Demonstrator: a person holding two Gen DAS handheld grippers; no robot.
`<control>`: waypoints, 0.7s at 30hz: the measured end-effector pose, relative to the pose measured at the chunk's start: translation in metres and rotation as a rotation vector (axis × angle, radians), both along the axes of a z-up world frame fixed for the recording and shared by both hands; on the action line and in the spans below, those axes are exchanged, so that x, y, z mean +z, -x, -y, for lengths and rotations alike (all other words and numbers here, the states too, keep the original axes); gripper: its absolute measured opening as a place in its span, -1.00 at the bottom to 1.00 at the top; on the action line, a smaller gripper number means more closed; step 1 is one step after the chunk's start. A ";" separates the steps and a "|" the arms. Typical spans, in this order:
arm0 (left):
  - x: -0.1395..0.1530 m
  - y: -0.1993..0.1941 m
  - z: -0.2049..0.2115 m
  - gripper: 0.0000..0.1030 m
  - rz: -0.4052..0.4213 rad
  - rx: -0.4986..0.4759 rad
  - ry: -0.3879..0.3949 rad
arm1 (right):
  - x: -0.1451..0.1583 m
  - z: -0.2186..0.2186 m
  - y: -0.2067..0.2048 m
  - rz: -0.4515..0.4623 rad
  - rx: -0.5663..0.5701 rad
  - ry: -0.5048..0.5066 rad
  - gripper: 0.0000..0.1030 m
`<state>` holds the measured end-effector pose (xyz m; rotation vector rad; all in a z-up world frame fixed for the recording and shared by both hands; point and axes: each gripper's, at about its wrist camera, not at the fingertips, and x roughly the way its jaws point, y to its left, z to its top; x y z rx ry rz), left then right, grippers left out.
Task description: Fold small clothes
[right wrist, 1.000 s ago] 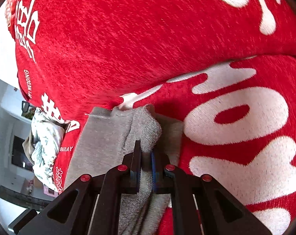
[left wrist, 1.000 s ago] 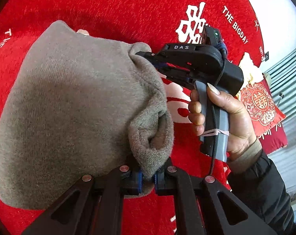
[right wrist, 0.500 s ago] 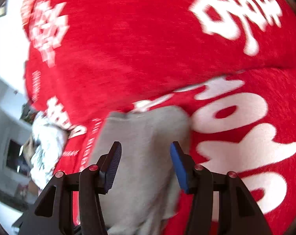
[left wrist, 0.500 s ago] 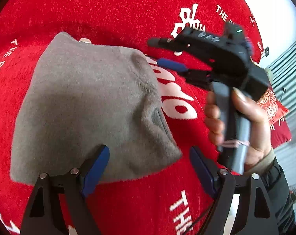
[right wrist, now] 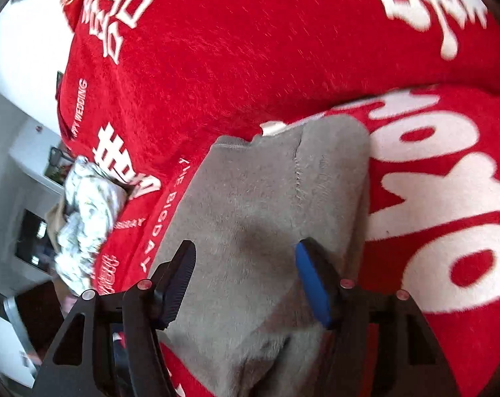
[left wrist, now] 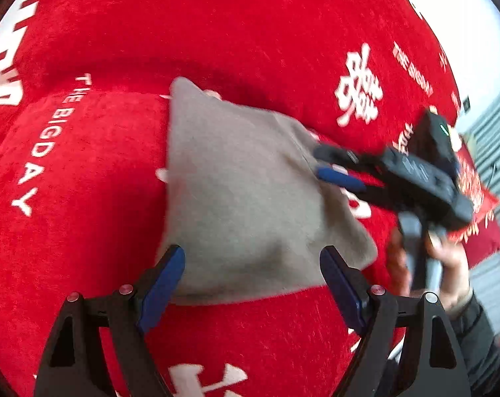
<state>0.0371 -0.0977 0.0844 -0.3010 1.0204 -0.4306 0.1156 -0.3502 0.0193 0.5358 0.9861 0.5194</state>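
A folded grey fleece garment (left wrist: pixel 250 192) lies flat on the red printed blanket (left wrist: pixel 217 26). My left gripper (left wrist: pixel 251 261) is open and empty, its blue pads on either side of the garment's near edge, a little above it. My right gripper (left wrist: pixel 319 165) shows in the left wrist view at the garment's right edge, open and empty. In the right wrist view the garment (right wrist: pixel 266 205) fills the centre, and my right gripper (right wrist: pixel 246 258) hovers open over it.
The red blanket (right wrist: pixel 283 49) with white lettering covers the whole surface. A pile of pale patterned clothes (right wrist: pixel 87 211) lies beyond the blanket's left edge in the right wrist view. A red cushion (left wrist: pixel 478 198) lies at the far right.
Both grippers were shut on the garment's folded edge a second ago; they have let go, opened wide and pulled back. The garment now lies flat.
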 end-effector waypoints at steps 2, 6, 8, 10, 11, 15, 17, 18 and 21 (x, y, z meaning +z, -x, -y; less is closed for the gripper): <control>0.007 -0.006 -0.012 0.64 0.022 0.039 0.010 | 0.015 -0.009 0.017 0.046 0.036 0.021 0.37; 0.002 -0.021 -0.019 0.64 0.009 0.063 0.019 | 0.024 -0.020 0.054 0.074 0.110 -0.061 0.37; -0.010 -0.027 -0.017 0.64 -0.009 0.061 -0.044 | 0.016 -0.020 0.065 0.058 0.122 -0.078 0.37; -0.022 -0.031 -0.013 0.64 -0.016 0.070 -0.118 | 0.002 -0.017 0.073 0.034 0.091 -0.031 0.37; -0.027 -0.032 -0.011 0.65 -0.020 0.070 -0.145 | -0.006 -0.012 0.076 0.015 0.066 -0.016 0.36; -0.047 -0.028 -0.021 0.65 -0.047 0.071 -0.116 | -0.024 0.014 0.082 0.016 -0.007 -0.091 0.35; -0.049 -0.027 -0.024 0.65 -0.049 0.071 -0.106 | -0.025 0.020 0.085 0.014 -0.017 -0.108 0.35; -0.048 -0.026 -0.024 0.65 -0.046 0.067 -0.114 | -0.022 0.021 0.087 0.014 -0.019 -0.096 0.36; -0.039 -0.023 -0.024 0.65 -0.020 0.058 -0.142 | -0.009 0.022 0.090 0.027 -0.043 -0.023 0.39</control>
